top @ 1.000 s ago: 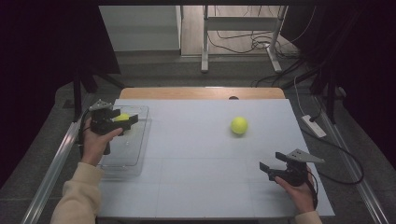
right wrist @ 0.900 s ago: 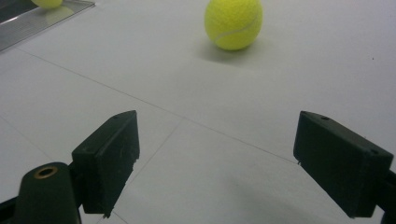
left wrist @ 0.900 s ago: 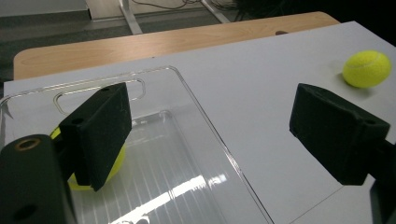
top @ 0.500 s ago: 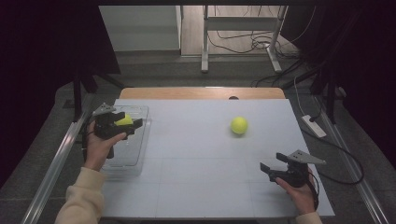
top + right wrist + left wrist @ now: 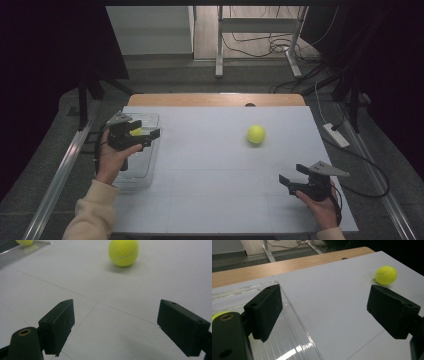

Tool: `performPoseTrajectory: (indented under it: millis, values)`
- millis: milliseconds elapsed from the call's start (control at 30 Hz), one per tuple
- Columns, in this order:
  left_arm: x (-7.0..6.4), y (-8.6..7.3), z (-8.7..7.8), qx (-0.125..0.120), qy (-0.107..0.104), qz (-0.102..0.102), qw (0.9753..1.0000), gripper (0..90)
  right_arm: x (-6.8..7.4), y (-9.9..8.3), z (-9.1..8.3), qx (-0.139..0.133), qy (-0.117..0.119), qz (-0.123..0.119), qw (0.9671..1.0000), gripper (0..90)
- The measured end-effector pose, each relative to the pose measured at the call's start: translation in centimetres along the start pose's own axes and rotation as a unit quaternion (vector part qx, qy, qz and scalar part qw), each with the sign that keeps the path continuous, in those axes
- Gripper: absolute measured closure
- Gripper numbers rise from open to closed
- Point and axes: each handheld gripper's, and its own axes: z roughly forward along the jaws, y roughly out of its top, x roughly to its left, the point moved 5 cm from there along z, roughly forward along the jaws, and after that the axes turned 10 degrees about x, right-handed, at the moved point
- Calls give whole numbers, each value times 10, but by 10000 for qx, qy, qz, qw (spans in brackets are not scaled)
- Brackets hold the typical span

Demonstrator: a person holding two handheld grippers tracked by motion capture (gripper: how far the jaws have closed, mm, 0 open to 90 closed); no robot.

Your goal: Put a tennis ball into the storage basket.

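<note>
You held the left gripper [image 5: 145, 134] over the clear tray [image 5: 142, 170] at the tabletop's left edge, jaws apart and empty, aimed toward the tennis ball [image 5: 256, 134] lying right of centre. A second ball [image 5: 24, 242] sat in the tray. Your right gripper [image 5: 292, 179], jaws apart, rested near the front right corner.

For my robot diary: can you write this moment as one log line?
left tool: open, above clear tray | right tool: open, empty | tennis ball: loose on table

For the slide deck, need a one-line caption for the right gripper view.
Open right gripper low over the white table, facing a yellow tennis ball ahead, apart from it.
</note>
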Motion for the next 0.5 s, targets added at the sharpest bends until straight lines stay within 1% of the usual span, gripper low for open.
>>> performPoseTrajectory:
  millis: [233,267,400,500]
  values:
    - [-12,2,7,4,-126,70,9999,141,-2,0,0,3,-1,-2,10000,148]
    - [-12,2,7,4,-126,70,9999,141,-2,0,0,-2,5,4,10000,148]
    - [-22,8,12,1,-192,166,9997,142,-1,0,0,-15,11,-8,10000,147]
    - [-26,11,15,38,-238,213,9995,142,-2,0,0,-5,12,-6,10000,147]
